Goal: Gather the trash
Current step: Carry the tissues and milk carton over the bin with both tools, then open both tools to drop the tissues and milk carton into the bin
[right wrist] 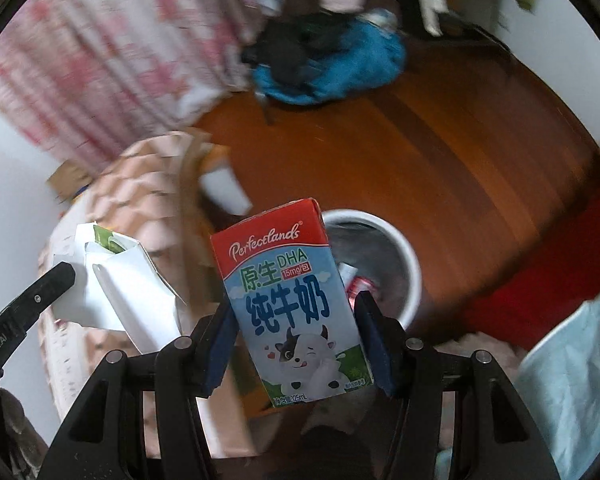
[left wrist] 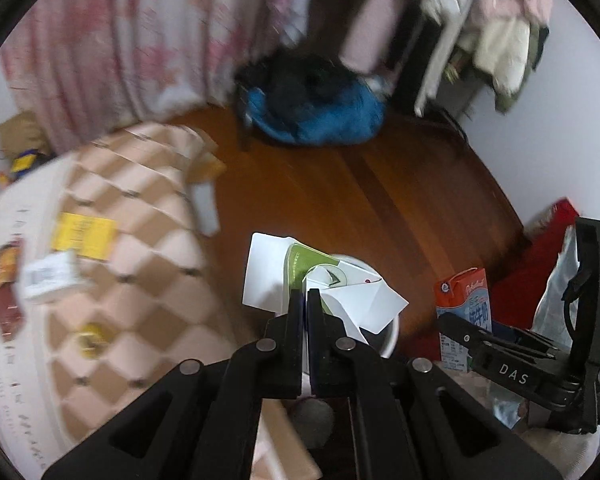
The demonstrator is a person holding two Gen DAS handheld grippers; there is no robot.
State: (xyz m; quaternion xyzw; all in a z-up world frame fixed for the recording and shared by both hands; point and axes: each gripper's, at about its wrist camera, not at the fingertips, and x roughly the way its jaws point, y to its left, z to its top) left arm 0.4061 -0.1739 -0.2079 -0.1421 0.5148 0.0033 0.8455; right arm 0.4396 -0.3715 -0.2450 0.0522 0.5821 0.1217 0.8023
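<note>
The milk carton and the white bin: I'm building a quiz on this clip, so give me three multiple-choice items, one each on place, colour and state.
1. Where is the white bin?
A. on the wooden floor
B. on the table
C. on a chair

2. What colour is the top of the milk carton?
A. green
B. red
C. yellow

3. The left tool is:
A. open, holding nothing
B. resting on the floor
C. shut on flattened white packaging

Key: A, floorboards surround it; B, a red band carries the brand name; C, the jaws pinch the packaging.
</note>
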